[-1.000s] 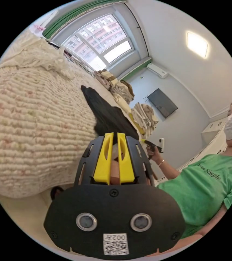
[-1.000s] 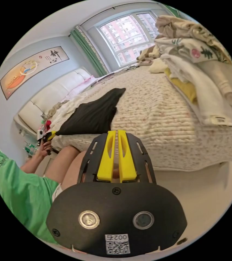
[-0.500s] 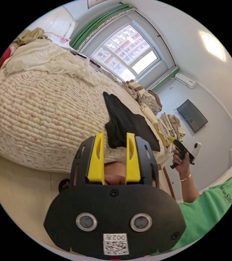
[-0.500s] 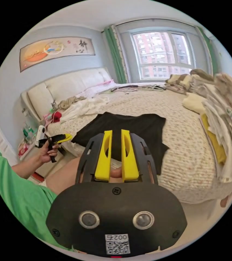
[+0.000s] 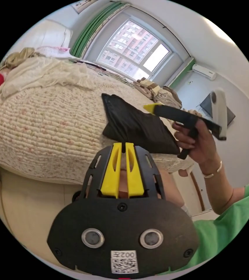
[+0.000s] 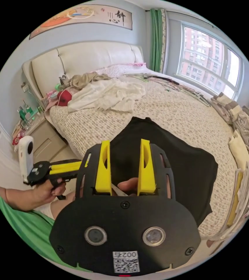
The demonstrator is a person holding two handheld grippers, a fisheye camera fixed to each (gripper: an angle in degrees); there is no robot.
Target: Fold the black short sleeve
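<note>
Right gripper view: black shirt lay flat, folding barely begun

The right gripper view showed the black short sleeve (image 6: pixel 171 163) spread on the bed (image 6: pixel 171 108), near the edge closest to the person, with a heap of pale bedding (image 6: pixel 109 93) farther off toward the headboard (image 6: pixel 86 58) and stacks of folded clothes (image 6: pixel 241 122) along the bed's right side. The garment looked flat and smooth, matte black, its outline broadly rectangular with one corner running toward the near right; no crisp fold line could be made out, so by my reading the folding proper was still ahead (at most the laying-out was done).

The right tool (image 6: pixel 124 166) had its yellow jaws well apart and gripped nothing, poised over the near part of the cloth. The left tool (image 6: pixel 69 167) was held in a hand off the bed's left edge in that view. In the left gripper view the left tool (image 5: pixel 123 163) had its jaws nearly together with only a thin slit between them, and nothing caught there. That view showed the shirt (image 5: pixel 136 125) as a dark wedge on the quilt, with the right tool (image 5: pixel 171 110) hovering above its near right part.
</note>
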